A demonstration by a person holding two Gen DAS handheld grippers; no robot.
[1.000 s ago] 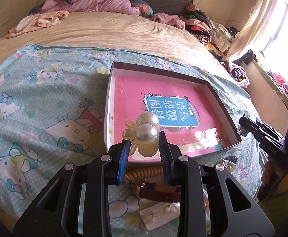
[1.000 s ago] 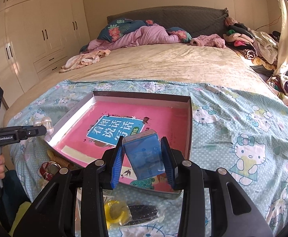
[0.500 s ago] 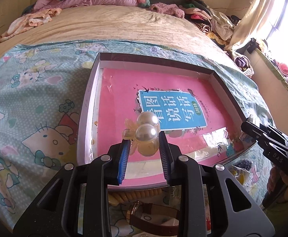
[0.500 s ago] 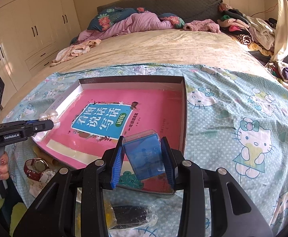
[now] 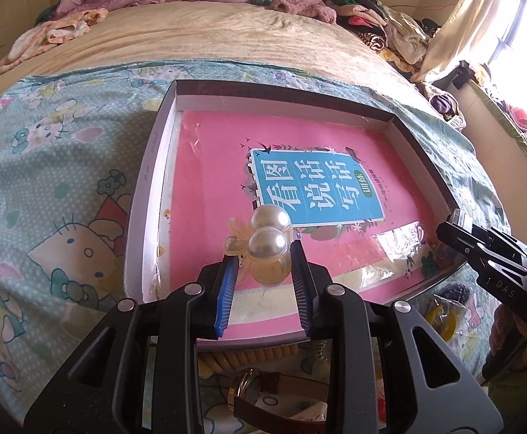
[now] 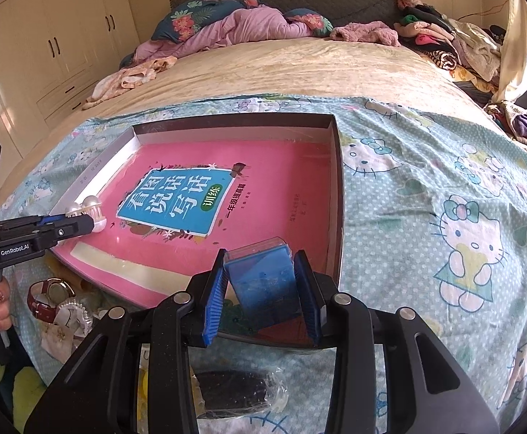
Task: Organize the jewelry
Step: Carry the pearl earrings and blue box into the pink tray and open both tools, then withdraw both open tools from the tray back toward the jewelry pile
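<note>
Both grippers pinch jewelry items above the shallow box, ready to set them in.

Left wrist view: left gripper (image 5: 263, 266) clamps one pearl hair clip (image 5: 265, 249) with two pearls, over the pink book's (image 5: 299, 246) near edge in the tray (image 5: 144, 217); one watch (image 5: 263, 398) lies at 6 o'clock. Right wrist view: right gripper (image 6: 261, 289) clamps one blue plastic case (image 6: 263, 285) over the tray's 5 o'clock corner; one bagged dark item (image 6: 238, 390) lies at 6 o'clock. Judged step: placing; next, lower gently and release onto the book.

Both grippers lower, nearer tray (image 5: 147, 181) (pearl clip (image 5: 267, 249), blue box (image 6: 263, 285) now over it).
</note>
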